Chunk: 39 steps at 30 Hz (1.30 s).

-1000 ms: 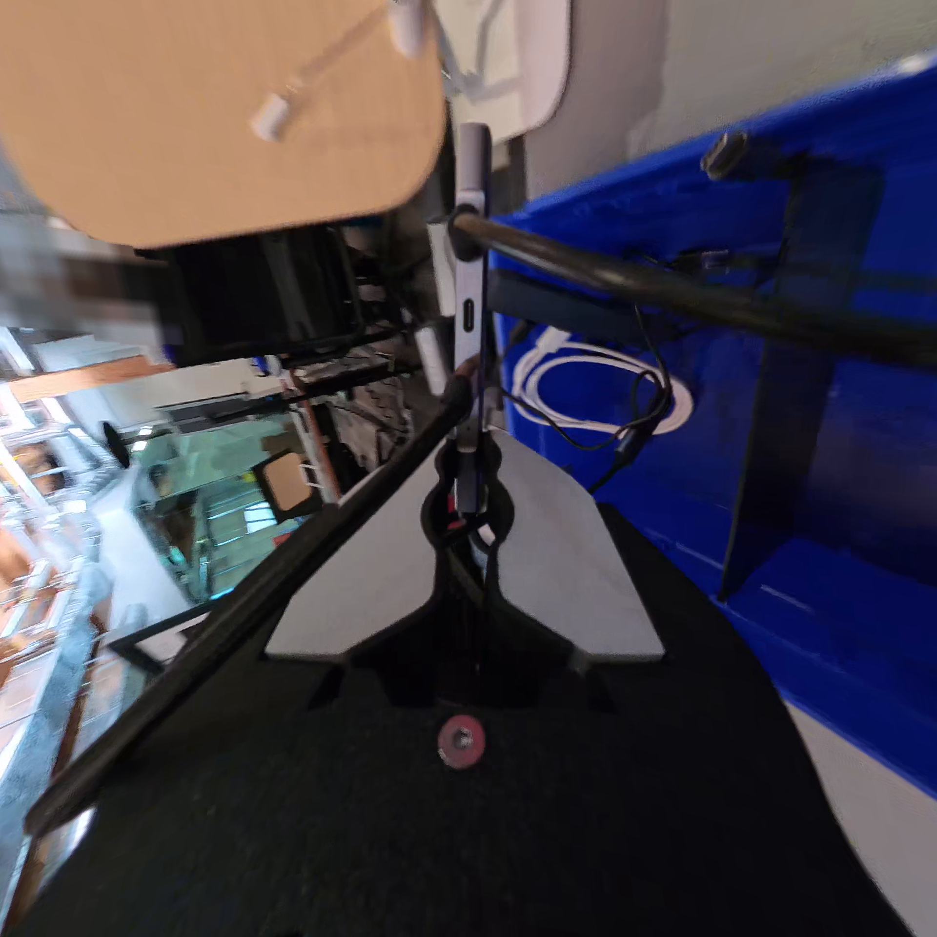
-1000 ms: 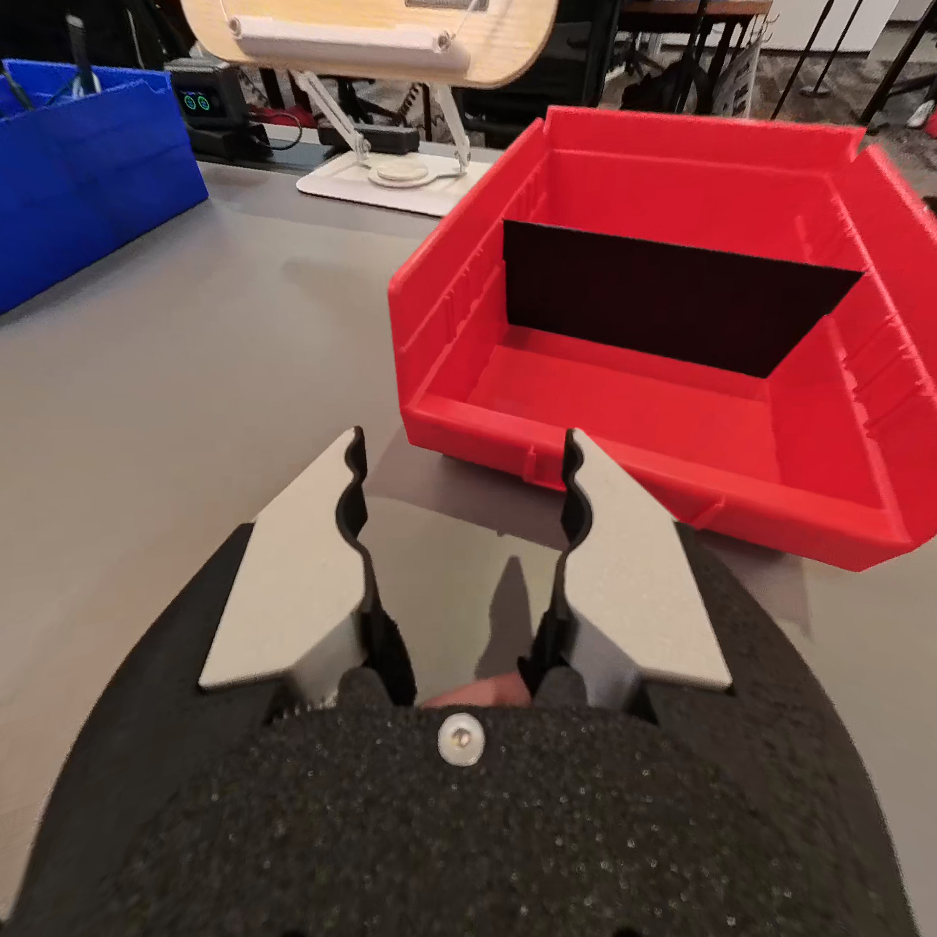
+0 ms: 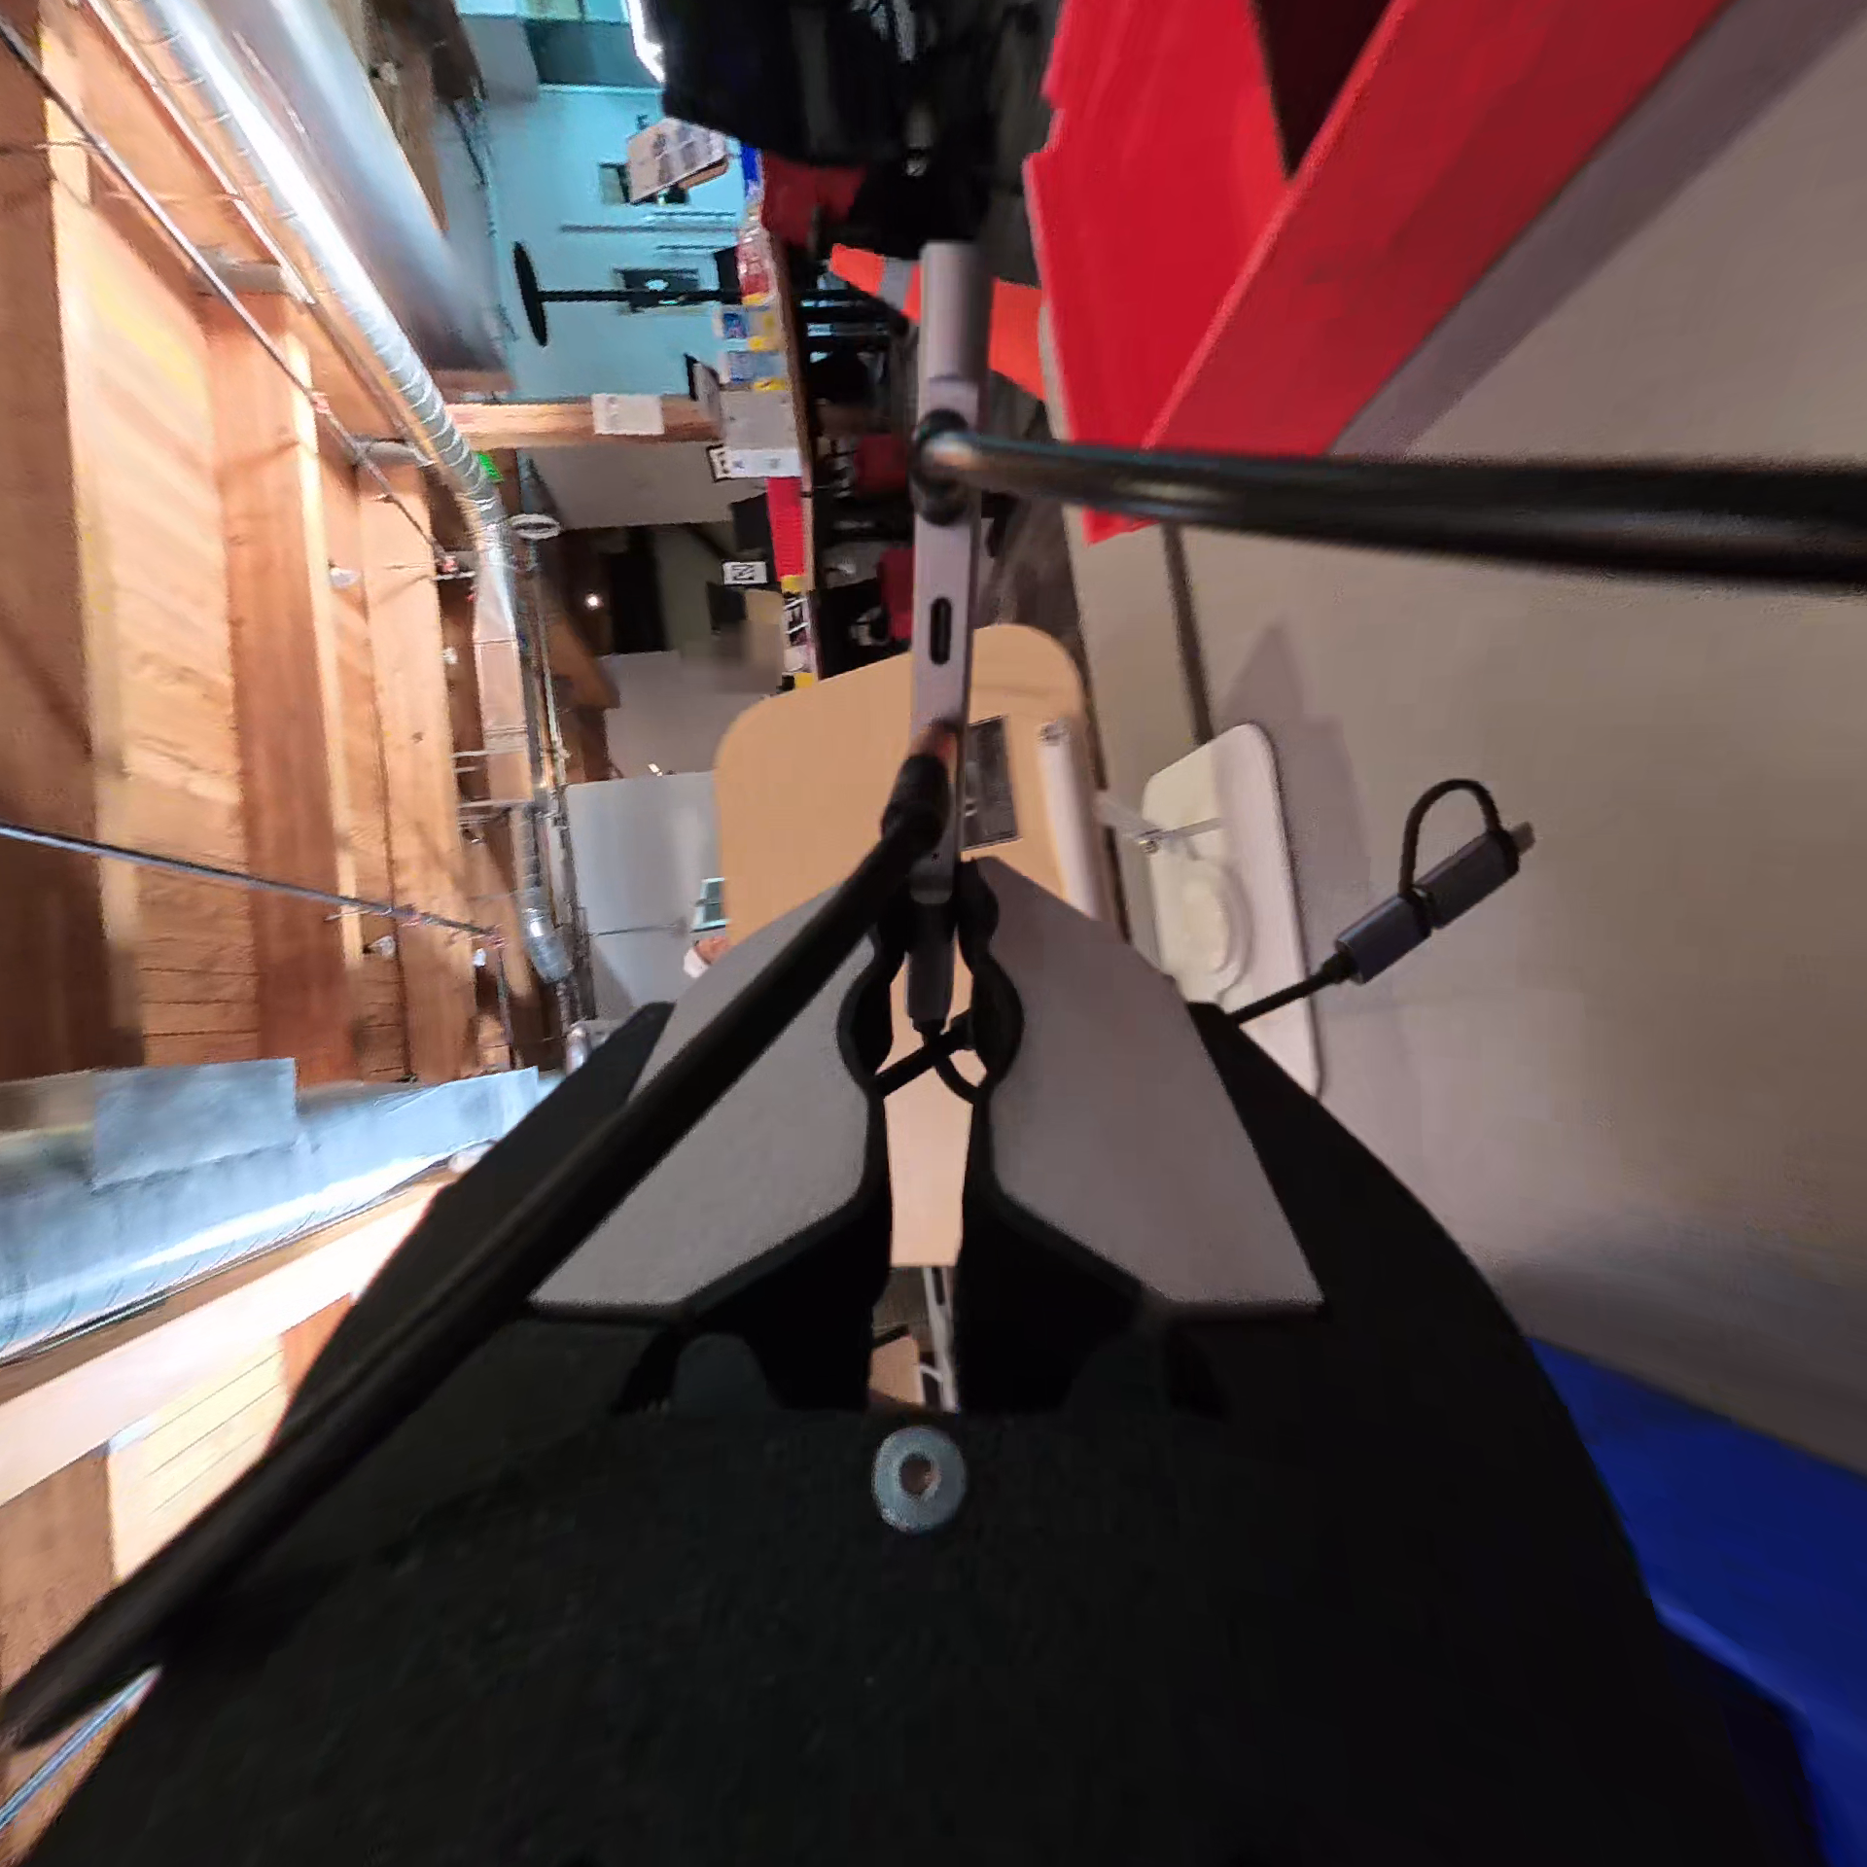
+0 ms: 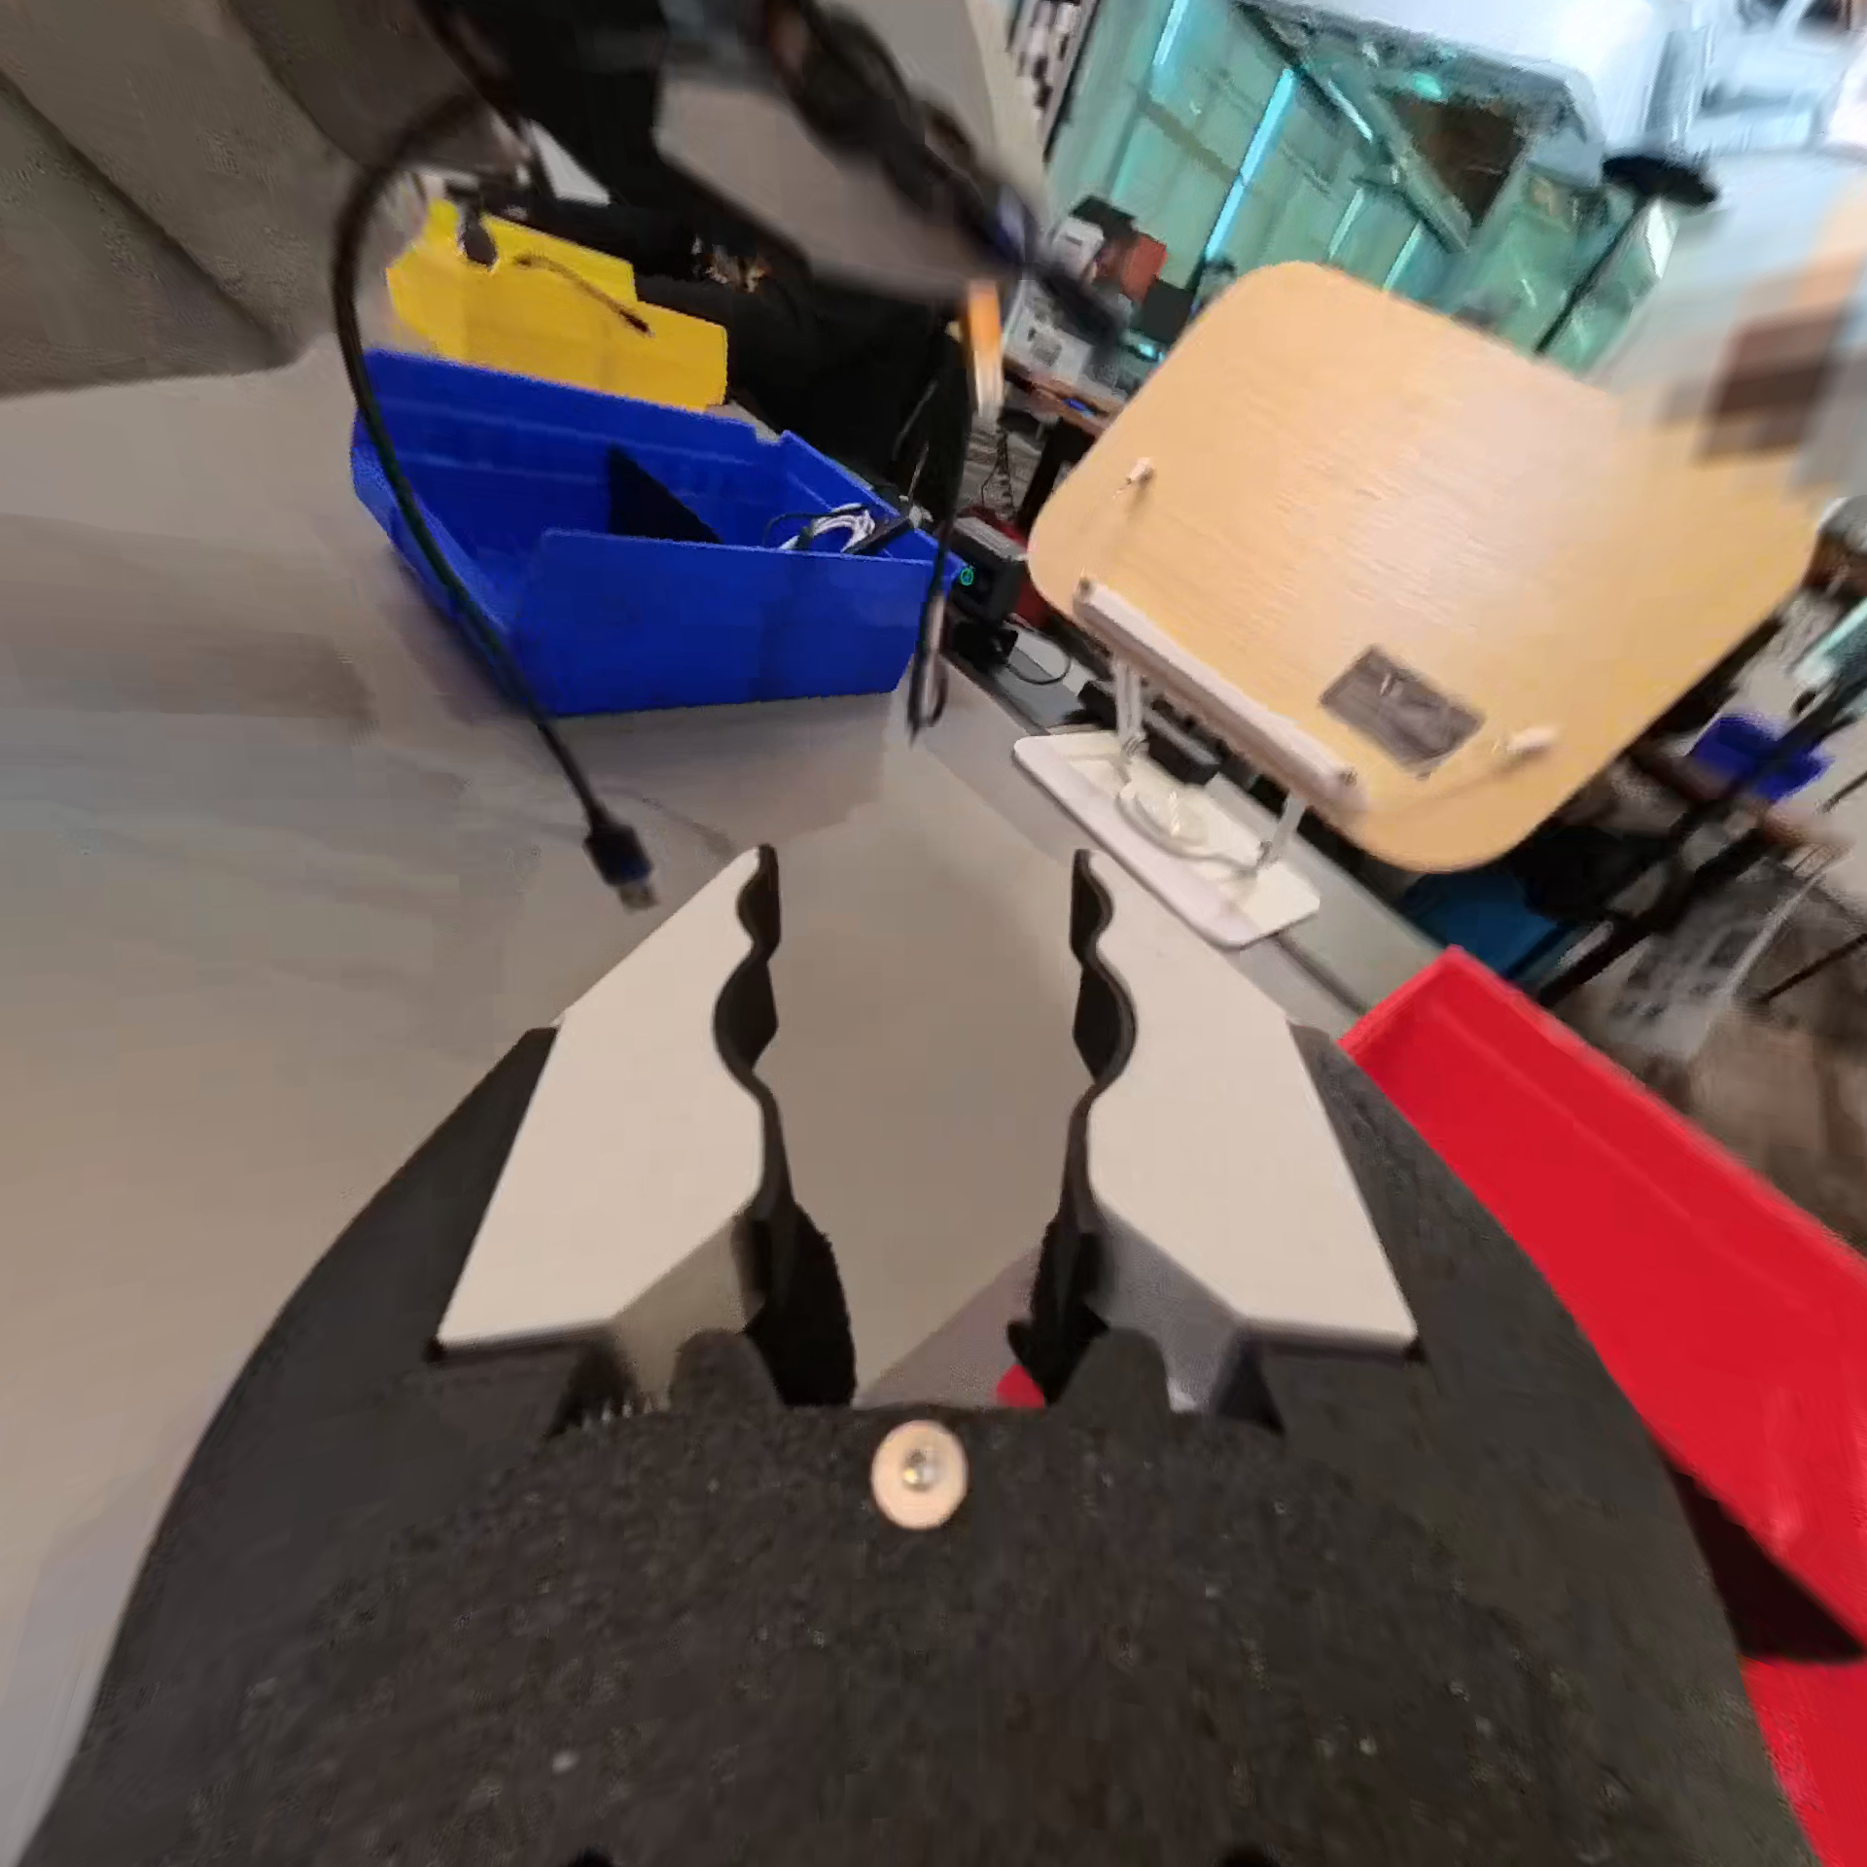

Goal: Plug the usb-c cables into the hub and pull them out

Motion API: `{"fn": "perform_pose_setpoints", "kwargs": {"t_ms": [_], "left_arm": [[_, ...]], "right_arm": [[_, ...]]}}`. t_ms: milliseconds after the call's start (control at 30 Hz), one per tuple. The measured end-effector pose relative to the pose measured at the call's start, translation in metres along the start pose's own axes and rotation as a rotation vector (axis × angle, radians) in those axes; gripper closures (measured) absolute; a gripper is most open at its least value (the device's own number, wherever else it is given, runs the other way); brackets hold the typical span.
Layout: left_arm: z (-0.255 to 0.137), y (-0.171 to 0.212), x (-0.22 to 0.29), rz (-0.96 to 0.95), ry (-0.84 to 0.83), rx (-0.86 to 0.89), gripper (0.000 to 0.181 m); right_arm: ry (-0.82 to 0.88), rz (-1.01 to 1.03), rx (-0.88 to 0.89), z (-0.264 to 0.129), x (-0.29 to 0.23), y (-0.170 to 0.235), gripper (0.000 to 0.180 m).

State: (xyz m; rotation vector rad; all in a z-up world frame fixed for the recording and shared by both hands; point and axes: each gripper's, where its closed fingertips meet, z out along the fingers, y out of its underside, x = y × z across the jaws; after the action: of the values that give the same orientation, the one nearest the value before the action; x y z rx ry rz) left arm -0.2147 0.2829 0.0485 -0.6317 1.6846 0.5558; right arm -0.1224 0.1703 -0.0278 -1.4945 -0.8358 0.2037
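Left gripper [image 3: 935, 970]: jaws closed on the near end of the slim grey hub [image 3: 945, 566], held edge-on and pointing to 12 o'clock. One black cable [image 3: 606, 1142] enters the hub just past the fingertips and trails to 7 o'clock. A second black cable [image 3: 1414, 505] plugs in farther up and runs to 3 o'clock. An empty port shows between them.

Right gripper [image 4: 921, 914]: jaws apart, holding nothing, over the grey table [image 4: 202, 909]. A loose cable plug [image 4: 621, 859] hangs at 11 o'clock. Blue bin [image 4: 647, 606] beyond; wooden stand [image 4: 1414, 566] at 1 o'clock; red bin [image 4: 1616, 1212] at 3 o'clock.

Risks, as I judge them: the narrow pinch on the hub could let it twist or slip under a cable pull. The view is blurred and the plug dangles free, so a grab may miss.
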Motion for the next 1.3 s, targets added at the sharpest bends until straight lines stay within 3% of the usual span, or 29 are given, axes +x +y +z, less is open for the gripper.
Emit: {"fn": "perform_pose_setpoints", "kwargs": {"t_ms": [133,300,433,533,633,833,933,1033,1133,1233,1300], "left_arm": [[0.019,-0.011,0.048,-0.037,0.065,0.032,0.172],[0.024,-0.015,0.073,-0.07,0.113,0.06,0.172],[0.024,-0.014,0.079,-0.142,0.119,0.075,0.172],[0.022,-0.004,0.087,-0.249,0.141,0.037,0.169],[0.005,0.003,0.091,-0.455,0.13,-0.031,0.165],[-0.074,0.015,0.131,-1.107,0.198,-0.219,0.169],[-0.111,0.002,0.145,-1.482,0.298,-0.248,0.151],[-0.135,0.003,0.138,-1.703,0.161,-0.254,0.152],[-0.133,-0.031,0.134,-1.69,0.186,-0.107,0.148],[-0.111,-0.039,0.155,-1.454,0.216,-0.177,0.153],[-0.094,-0.031,0.168,-1.331,0.193,-0.256,0.142]], "right_arm": [[0.033,-0.261,0.077,0.03,0.007,-0.018,0.128],[0.027,-0.474,0.09,0.071,0.005,-0.019,0.142],[0.017,-0.555,0.122,0.091,0.002,-0.02,0.168],[-0.029,-0.58,0.133,0.101,-0.004,-0.018,0.17],[0.002,-0.581,0.117,0.113,-0.004,-0.014,0.171],[0.109,-0.7,0.098,0.124,-0.007,-0.006,0.171],[0.124,-0.828,0.092,0.124,-0.038,-0.019,0.171],[0.065,-0.817,0.092,0.144,-0.05,-0.002,0.171],[0.015,-0.771,0.099,0.161,-0.055,0.026,0.171],[0.017,-0.787,0.148,0.162,-0.062,0.041,0.171],[0.023,-0.825,0.165,0.159,-0.062,0.043,0.171]]}}
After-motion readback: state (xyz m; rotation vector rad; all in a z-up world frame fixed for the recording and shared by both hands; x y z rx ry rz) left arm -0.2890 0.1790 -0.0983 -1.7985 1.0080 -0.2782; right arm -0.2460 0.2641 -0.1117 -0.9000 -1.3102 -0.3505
